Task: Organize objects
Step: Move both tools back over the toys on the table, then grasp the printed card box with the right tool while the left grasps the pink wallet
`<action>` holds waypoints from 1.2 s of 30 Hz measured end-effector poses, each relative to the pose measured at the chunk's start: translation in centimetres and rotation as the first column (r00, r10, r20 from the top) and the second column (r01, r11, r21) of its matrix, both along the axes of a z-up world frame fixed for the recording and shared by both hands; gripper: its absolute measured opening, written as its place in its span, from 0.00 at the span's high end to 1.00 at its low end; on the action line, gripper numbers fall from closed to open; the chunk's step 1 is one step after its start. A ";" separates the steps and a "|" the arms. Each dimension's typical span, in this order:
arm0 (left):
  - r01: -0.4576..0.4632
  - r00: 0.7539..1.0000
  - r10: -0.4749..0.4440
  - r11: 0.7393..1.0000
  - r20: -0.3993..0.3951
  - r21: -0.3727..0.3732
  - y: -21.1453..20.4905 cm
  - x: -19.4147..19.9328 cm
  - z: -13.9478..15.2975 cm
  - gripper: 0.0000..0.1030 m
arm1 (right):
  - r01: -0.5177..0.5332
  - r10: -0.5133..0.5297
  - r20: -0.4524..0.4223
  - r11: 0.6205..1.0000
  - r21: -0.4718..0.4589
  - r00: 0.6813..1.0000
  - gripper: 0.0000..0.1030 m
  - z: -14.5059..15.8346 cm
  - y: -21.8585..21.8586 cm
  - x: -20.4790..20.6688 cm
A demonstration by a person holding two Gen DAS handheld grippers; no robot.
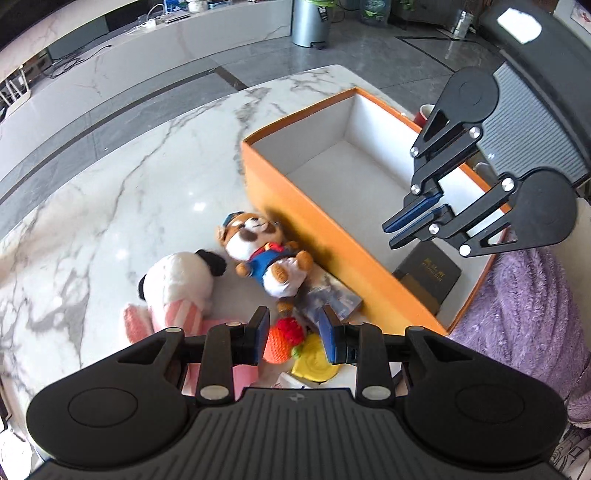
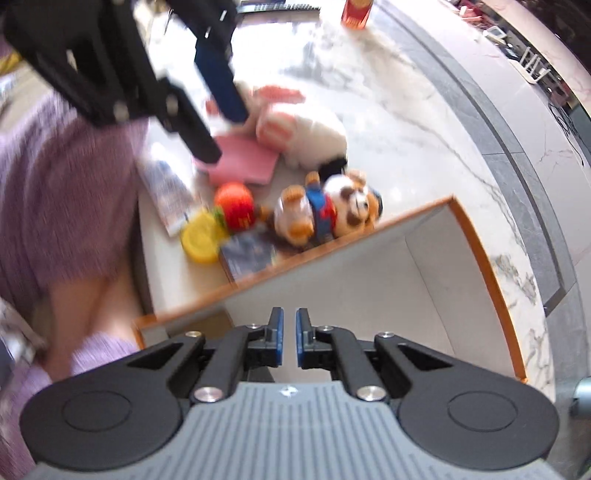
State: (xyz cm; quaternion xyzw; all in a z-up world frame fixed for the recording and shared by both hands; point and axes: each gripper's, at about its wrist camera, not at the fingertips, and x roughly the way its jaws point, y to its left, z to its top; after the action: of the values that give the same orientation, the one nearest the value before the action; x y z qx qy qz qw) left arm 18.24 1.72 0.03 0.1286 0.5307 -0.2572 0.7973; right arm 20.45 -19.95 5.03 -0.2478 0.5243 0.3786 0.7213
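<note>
An orange box (image 1: pixel 295 221) with a white inside stands on the marble table (image 1: pixel 110 192); a dark book (image 1: pixel 430 275) lies in its near corner. Beside the box lie a raccoon plush (image 1: pixel 266 251), a white and pink plush (image 1: pixel 173 291), a red and orange knitted toy (image 1: pixel 286 338), a yellow toy (image 1: pixel 314 365) and a blue patterned packet (image 1: pixel 328 295). My left gripper (image 1: pixel 295 334) is open and empty above the knitted toy. My right gripper (image 1: pixel 389 234) hovers over the box (image 2: pixel 424 266), nearly closed and empty; it shows in its own view (image 2: pixel 289 317).
A pink flat pad (image 2: pixel 243 158) and a printed packet (image 2: pixel 166 192) lie near the toys (image 2: pixel 332 210). A red cup (image 1: pixel 424 114) stands beyond the box. The person's purple sleeve (image 1: pixel 524 310) is at the right. A metal bin (image 1: pixel 310 22) stands on the floor.
</note>
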 end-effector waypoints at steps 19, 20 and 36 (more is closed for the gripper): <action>-0.038 0.999 0.036 0.986 0.015 0.165 3.7 -0.6 -11.6 0.22 | -0.169 0.142 -0.107 0.935 -0.311 0.984 0.34 -11.7 13.6 -0.9; -0.035 0.999 0.033 0.985 0.012 0.171 3.6 -0.7 -12.0 0.21 | -0.179 0.154 -0.102 0.927 -0.329 0.983 0.33 -12.2 13.8 -0.9; -0.072 0.997 0.073 0.971 0.005 0.230 3.4 -0.2 -14.1 0.14 | -0.205 0.183 -0.092 0.881 -0.427 0.979 0.31 -15.2 13.6 -0.5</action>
State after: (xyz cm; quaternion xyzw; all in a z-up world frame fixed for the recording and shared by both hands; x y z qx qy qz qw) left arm 18.08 5.08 -14.06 0.2000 0.5626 -0.1648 0.7851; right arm 19.93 -6.34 -10.17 -0.4442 0.5856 0.3284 0.5933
